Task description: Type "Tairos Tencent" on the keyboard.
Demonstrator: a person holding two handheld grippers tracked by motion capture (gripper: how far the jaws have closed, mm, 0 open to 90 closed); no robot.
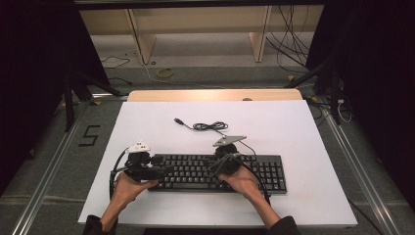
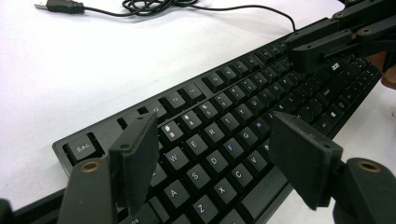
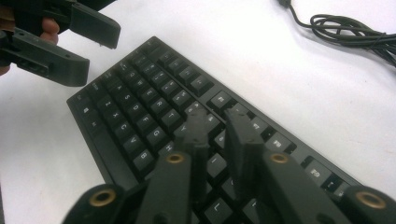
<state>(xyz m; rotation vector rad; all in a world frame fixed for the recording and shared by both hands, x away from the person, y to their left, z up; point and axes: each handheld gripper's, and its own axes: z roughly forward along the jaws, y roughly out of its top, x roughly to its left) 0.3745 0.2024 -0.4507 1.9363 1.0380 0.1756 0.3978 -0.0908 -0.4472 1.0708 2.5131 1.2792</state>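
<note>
keyboard (image 2: 224, 135), Esc key (image 2: 83, 148) (left gripper view)

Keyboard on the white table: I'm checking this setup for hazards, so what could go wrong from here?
1. The right claw hangs low over the middle keys with its jaws slightly apart; pushing down could press or pry off a key.
2. The left claw stands open over the keyboard at its left end; a grip there alone might tilt or drag it.
3. The loose cable lies coiled behind the keyboard; lifting could make it trail and snag.
</note>
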